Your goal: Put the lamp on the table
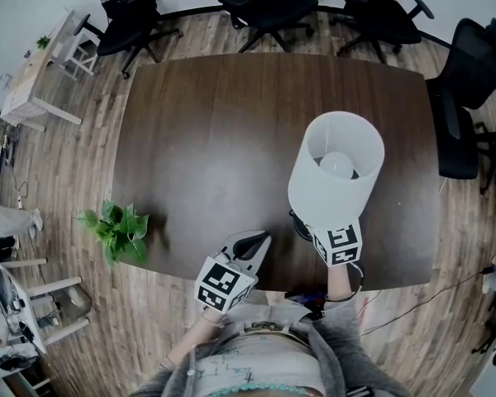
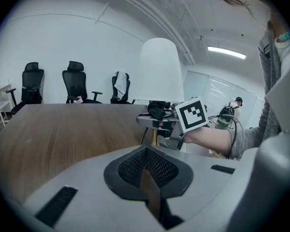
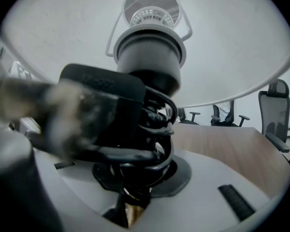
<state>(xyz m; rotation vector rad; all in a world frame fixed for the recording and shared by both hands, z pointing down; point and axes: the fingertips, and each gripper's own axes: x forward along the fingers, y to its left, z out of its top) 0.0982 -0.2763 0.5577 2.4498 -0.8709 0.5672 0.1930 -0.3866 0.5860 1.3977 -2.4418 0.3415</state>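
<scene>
Lamp placing is going on: the right gripper is pinching its brass stem under the wound cord, keeping it upright at the table's near edge, rightward. The left gripper is hovering alongside, jaws pressed together, empty. The next move is probably settling the base flat, then letting go.

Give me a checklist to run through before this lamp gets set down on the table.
1. Right gripper shut on the lamp stem: ok.
2. Cord coiled round the stem, not dangling: ok.
3. Lampshade roughly upright in the left gripper view: ok.
4. Table has bare wood around the lamp: ok.
5. Left gripper empty, jaws together, apart from the lamp: ok.
6. Lamp base touching the tabletop: cannot tell, hidden in every view.
</scene>
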